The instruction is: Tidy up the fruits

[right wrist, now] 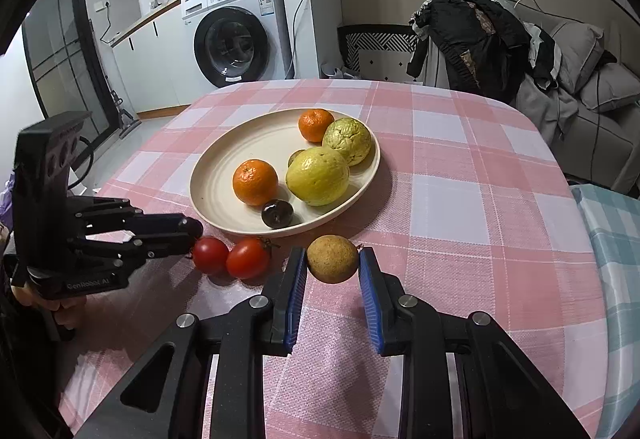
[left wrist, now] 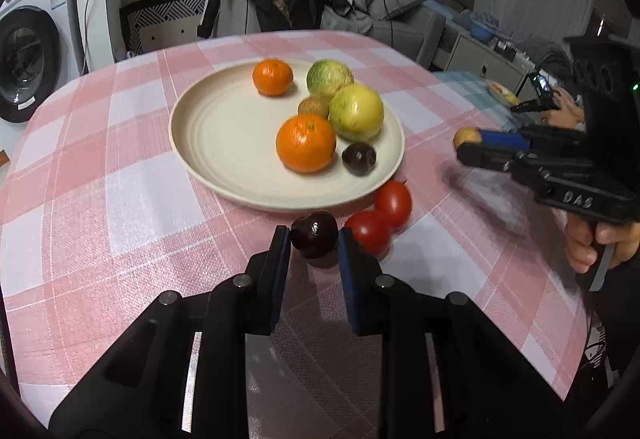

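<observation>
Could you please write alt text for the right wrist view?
The right gripper clamps a small brown fruit above a pink checked tablecloth, near a cream plate of citrus; the left gripper reaches beside two tomatoes.

Readable text on the two handheld grippers

"DAS" scrawled in white on the right gripper (left wrist: 466, 147) body, "GenRobot AI" printed low on the left gripper (right wrist: 192, 239) housing; washing machine (right wrist: 236, 27) panel and sticker text too small to make out
</observation>
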### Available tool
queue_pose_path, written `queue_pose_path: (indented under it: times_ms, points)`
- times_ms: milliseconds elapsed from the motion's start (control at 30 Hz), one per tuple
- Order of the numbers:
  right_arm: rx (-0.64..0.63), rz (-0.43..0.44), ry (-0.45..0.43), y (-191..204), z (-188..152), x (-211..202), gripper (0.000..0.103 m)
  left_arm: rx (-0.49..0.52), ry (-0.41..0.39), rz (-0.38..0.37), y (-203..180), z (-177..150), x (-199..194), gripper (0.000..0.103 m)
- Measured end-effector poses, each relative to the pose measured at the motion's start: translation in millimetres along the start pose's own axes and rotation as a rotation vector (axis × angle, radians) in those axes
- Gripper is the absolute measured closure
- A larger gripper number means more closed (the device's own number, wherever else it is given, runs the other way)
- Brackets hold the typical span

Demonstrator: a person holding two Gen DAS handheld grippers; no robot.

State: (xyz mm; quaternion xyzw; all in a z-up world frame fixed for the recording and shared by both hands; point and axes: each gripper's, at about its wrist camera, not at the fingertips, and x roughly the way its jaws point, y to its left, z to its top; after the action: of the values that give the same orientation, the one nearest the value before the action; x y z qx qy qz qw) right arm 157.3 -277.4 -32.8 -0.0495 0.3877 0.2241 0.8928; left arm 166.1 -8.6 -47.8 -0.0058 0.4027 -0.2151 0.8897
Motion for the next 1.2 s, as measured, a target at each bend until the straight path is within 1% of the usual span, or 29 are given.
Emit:
queue_pose_path:
  times_ms: [167, 267, 400, 467, 667, 800, 867, 933, 967, 1000, 1067, 1100, 1200]
  points:
    - [0.004, 0.008, -0.003, 1, 0, 1, 0.075, -0.004, -0.035, 0.0, 1, 3, -8, 0.082]
    - [-0.005, 0.015, -0.004, 4, 2, 3, 0.075, -0.024, -0.065, 0.008, 5, 5, -15, 0.082]
    - [-0.009, 0.032, -0.012, 9, 4, 6, 0.075, -0.057, -0.142, 0.011, 11, 9, -29, 0.083]
    - [-0.009, 0.042, -0.016, 11, 6, 9, 0.075, -0.067, -0.165, 0.014, 13, 10, -32, 0.083]
    - [-0.022, 0.056, -0.006, 17, 7, 17, 0.075, -0.071, -0.134, 0.043, 17, 10, -30, 0.083]
    - [-0.027, 0.057, -0.009, 17, 4, 14, 0.075, -0.064, -0.133, 0.074, 22, 7, -38, 0.083]
    - [-0.025, 0.056, -0.015, 16, 4, 11, 0.075, -0.075, -0.138, 0.114, 27, 2, -50, 0.082]
    - [-0.02, 0.059, -0.023, 15, 4, 9, 0.075, -0.104, -0.155, 0.156, 37, -6, -70, 0.073]
    - [-0.016, 0.059, -0.028, 14, 4, 8, 0.075, -0.12, -0.159, 0.178, 42, -11, -78, 0.056]
    - [-0.012, 0.065, -0.033, 14, 4, 6, 0.075, -0.144, -0.174, 0.212, 50, -19, -89, 0.035]
    - [-0.012, 0.075, -0.042, 14, 4, 4, 0.075, -0.172, -0.18, 0.248, 60, -28, -99, 0.016]
    - [-0.015, 0.078, -0.045, 15, 4, 4, 0.075, -0.187, -0.167, 0.275, 66, -33, -102, 0.016]
    - [-0.029, 0.089, -0.038, 18, 4, 5, 0.075, -0.188, -0.138, 0.309, 79, -31, -98, 0.016]
